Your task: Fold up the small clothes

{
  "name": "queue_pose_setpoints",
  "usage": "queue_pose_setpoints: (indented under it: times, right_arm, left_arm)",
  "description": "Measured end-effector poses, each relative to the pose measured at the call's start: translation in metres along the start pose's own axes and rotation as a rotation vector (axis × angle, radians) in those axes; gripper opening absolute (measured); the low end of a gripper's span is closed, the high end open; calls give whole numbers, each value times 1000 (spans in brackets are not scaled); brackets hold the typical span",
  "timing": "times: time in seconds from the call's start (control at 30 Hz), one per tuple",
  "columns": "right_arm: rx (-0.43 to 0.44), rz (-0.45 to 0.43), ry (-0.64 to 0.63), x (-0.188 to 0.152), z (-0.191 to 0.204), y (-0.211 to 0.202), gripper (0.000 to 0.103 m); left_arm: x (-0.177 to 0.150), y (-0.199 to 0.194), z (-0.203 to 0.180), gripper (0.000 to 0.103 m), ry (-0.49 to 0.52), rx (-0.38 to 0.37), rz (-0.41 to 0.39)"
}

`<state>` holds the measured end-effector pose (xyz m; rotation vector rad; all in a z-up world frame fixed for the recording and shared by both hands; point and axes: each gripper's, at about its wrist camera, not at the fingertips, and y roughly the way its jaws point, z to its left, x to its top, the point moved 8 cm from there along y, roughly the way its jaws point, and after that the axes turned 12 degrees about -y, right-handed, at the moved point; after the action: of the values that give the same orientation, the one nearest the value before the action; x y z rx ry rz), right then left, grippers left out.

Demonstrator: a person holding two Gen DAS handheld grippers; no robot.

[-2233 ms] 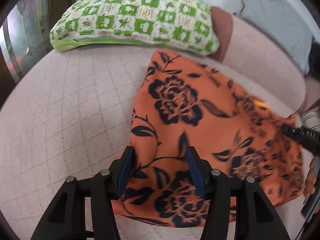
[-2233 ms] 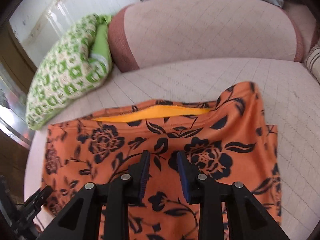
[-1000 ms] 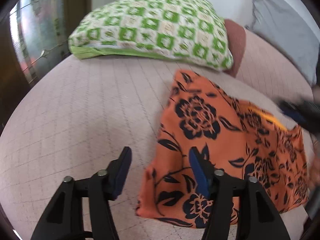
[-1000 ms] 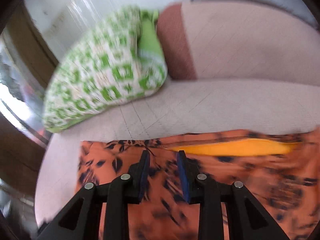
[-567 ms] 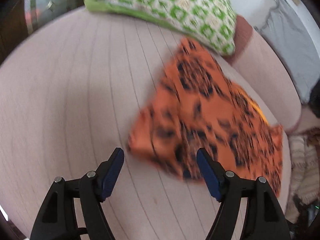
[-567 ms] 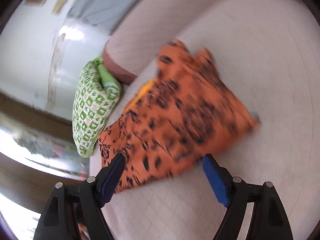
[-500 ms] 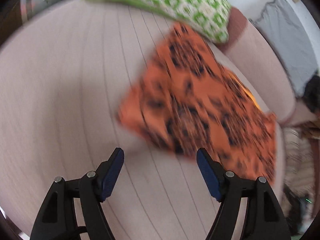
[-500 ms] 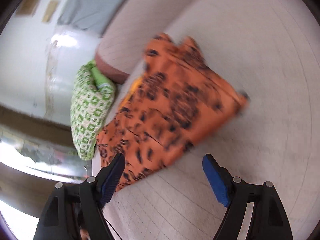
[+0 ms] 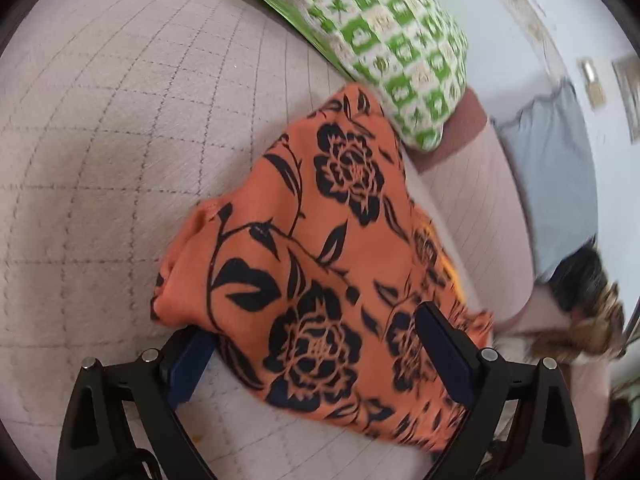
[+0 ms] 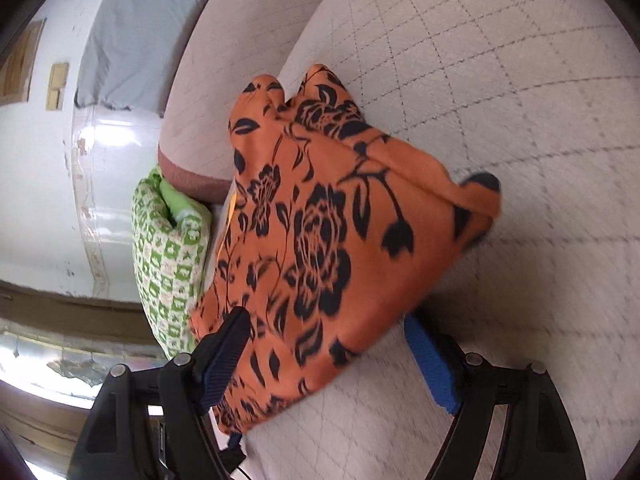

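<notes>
An orange garment with black flowers (image 9: 320, 248) lies folded on the quilted pinkish sofa seat (image 9: 100, 140). My left gripper (image 9: 312, 324) is at its near edge, jaws wide and still opening. One blue pad (image 9: 188, 364) sits low under the cloth's corner and the other blue pad (image 9: 440, 352) lies over the fabric; neither presses on it. In the right wrist view the garment (image 10: 340, 240) fills the middle. My right gripper (image 10: 326, 318) straddles its near end, open. One finger (image 10: 224, 352) is above the cloth and the other finger (image 10: 428, 364) is by the seat.
A green-and-white checked pillow (image 9: 380, 32) leans at the sofa's end, touching the garment's far corner. The backrest (image 10: 240, 40) rises behind, with a grey-blue cloth (image 10: 132, 32) draped on it. Dark and brown blurred things (image 9: 588, 304) lie at the right.
Both grippers have rolled and opened much wider. The right one swung across and down to the garment's other end. The left one sank until the cloth's near edge lay between its jaws.
</notes>
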<state>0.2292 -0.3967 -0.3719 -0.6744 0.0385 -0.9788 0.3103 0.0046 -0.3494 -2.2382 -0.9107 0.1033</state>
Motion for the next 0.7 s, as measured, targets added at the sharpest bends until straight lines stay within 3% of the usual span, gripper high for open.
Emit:
queue_pose_setpoints:
  times: [0.03,0.13,0.17,0.27,0.37,0.47,0.53,0.6,0.63,0.7]
  right_arm:
    - [13,-22,9,5,-1,1,82]
    - [20,-88,26,20,-2,7,78]
    - [13,-101,21,24,-2,9,69]
    - [-24,-80,1,30,-6,22,24]
    - [-28,-73,7,35,-7,26,22]
    - [-55,-78,-55,38,3,23,22]
    - [-57,-53,-47,36,0,27,24]
    - [-24,-38,8,38,-6,30,25]
    - [-12,-39,17,38,-7,29,24]
    - [-43,-42,-35,38,-3,26,22]
  left_arm:
    - [0,0,-1,91,-6,-6,-10]
    - [0,3,3,38,-21,5,-4]
    - [-1,6,7,32,-32,18,0]
    - [2,5,9,28,-50,2,-6]
    - [3,7,9,29,-54,-1,-3]
    - [6,12,6,42,-88,-44,-4]
    - [3,9,5,42,-68,-42,-2]
    - [4,8,4,36,-43,-26,-19]
    - [6,8,5,23,-39,-16,-30]
    - [7,8,5,20,-31,-11,-39]
